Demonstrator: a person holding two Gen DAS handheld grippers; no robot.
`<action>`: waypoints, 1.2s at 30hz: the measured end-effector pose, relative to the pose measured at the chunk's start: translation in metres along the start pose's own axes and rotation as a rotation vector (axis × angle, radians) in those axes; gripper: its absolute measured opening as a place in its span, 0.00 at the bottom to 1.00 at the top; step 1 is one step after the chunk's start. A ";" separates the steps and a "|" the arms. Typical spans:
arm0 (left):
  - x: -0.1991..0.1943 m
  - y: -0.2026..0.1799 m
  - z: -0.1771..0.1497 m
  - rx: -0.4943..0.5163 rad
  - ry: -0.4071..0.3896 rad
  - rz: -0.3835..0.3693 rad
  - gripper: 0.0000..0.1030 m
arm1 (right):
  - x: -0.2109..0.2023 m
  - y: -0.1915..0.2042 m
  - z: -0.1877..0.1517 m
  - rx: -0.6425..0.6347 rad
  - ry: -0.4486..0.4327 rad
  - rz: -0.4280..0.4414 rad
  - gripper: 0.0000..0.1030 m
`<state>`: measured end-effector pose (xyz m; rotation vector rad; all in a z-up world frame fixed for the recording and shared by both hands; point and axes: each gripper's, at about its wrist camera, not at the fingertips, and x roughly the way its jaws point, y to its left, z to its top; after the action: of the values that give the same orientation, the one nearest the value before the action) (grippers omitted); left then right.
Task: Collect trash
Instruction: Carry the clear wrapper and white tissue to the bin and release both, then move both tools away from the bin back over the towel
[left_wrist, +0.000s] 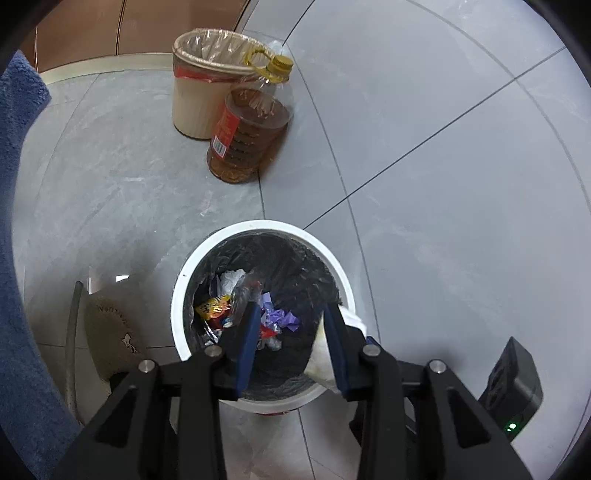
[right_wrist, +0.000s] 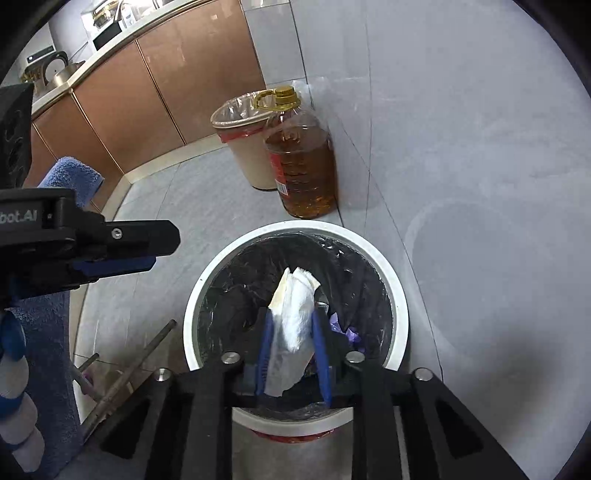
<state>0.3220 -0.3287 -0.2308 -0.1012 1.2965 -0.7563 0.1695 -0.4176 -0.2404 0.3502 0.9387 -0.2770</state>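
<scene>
- The left tool (left_wrist: 291, 332) hangs over the white bin (left_wrist: 258, 227) with its blue pads parted and nothing pinched between them; it is released. A bit of white tissue shows just outside its right-hand pad, at the bin's rim.
- The right tool (right_wrist: 293, 341) is over the same bin, a crumpled white tissue (right_wrist: 293, 306) standing between its pads. The pads sit close along the tissue's sides; whether they press on it or have let go, I cannot tell.
- From the right wrist view, the left tool enters from the left, level with the bin's far rim.
- The white bin is lined with a black bag (left_wrist: 295, 258). Inside lie trash pieces: a yellow wrapper (left_wrist: 212, 308), purple scraps (left_wrist: 282, 319), a clear crushed plastic piece (left_wrist: 245, 291) and white paper.
- Beyond it on the grey tiled floor (left_wrist: 443, 184) stands a beige bin (left_wrist: 195, 107) with a clear liner, and touching it a large bottle of amber oil (right_wrist: 304, 166) with a yellow cap.
- Brown cabinets (right_wrist: 159, 92) run behind, under a counter with kitchenware.
- A blue cloth (left_wrist: 18, 184) fills the left edge; a slipper (left_wrist: 114, 332) lies left of the white bin.
</scene>
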 end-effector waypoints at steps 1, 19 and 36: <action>-0.006 -0.001 -0.001 0.002 -0.012 0.000 0.33 | -0.001 0.000 0.001 0.000 -0.003 -0.001 0.27; -0.178 -0.008 -0.045 0.083 -0.371 0.102 0.36 | -0.092 0.046 0.018 -0.061 -0.201 0.097 0.77; -0.338 0.022 -0.155 0.153 -0.727 0.394 0.46 | -0.252 0.144 -0.001 -0.287 -0.578 0.519 1.00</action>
<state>0.1696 -0.0721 -0.0082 0.0073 0.5362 -0.4106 0.0821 -0.2661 -0.0090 0.2176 0.2882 0.2284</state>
